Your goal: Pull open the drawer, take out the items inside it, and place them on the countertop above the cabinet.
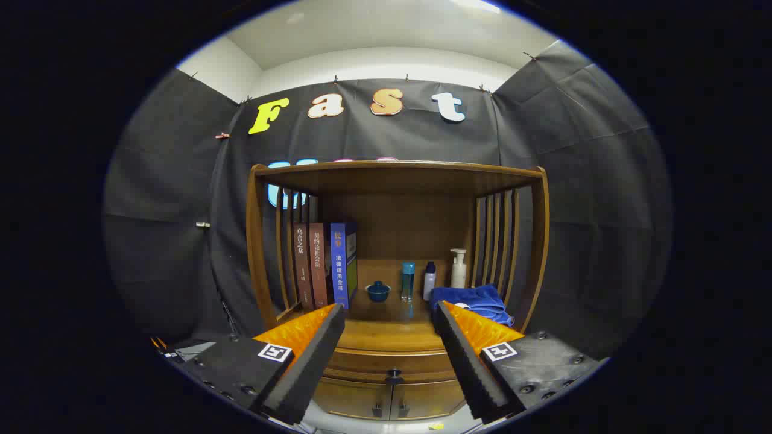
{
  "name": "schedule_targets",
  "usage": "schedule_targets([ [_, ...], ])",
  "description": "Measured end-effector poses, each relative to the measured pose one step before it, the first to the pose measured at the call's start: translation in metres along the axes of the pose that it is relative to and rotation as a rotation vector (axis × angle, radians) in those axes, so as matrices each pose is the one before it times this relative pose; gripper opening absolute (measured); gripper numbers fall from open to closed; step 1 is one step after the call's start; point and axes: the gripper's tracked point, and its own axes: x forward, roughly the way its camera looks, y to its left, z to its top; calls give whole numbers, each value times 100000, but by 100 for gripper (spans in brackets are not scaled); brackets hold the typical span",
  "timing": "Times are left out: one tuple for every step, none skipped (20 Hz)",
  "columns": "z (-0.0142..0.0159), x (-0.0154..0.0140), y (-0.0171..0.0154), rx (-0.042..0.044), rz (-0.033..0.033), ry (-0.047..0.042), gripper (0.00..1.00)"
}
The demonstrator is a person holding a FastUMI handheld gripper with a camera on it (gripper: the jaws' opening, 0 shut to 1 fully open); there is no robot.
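A wooden cabinet (398, 181) stands ahead against the booth wall. Its drawer (392, 363) is closed, with a small dark knob (394, 378) at the front, low between my fingers. The countertop (386, 328) above the drawer is polished wood. My gripper (389, 316) is open, its fingers spread wide, with nothing between them. It hovers a short way in front of the cabinet, above the drawer's level. What lies inside the drawer is hidden.
On the countertop stand three books (325, 265) at the left, a small blue lidded bowl (378, 291), a teal bottle (408, 280), a dark-capped bottle (429, 280), a white pump bottle (458, 269) and a blue cloth (473, 301). Two cabinet doors (392, 401) sit below the drawer.
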Motion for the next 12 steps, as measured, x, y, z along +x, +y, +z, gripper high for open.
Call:
schedule_targets([
  [79, 6, -421, 1561, -444, -264, 99],
  [-121, 87, -190, 940, -493, 76, 99],
  [-106, 93, -6, -91, -164, 182, 99],
  [-163, -65, -59, -637, -183, 126, 99],
  [-54, -24, -52, -492, 27, 91, 98],
  [13, 39, -23, -57, 287, 247, 98],
  [-62, 34, -18, 33, 61, 296, 99],
  [-131, 125, 147, -48, 233, 347, 99],
  [-25, 47, 95, -326, 217, 370, 99],
  [36, 18, 123, -551, 152, 7, 99],
  [157, -40, 159, -344, 413, -322, 99],
  [121, 0, -111, 101, 7, -355, 99],
])
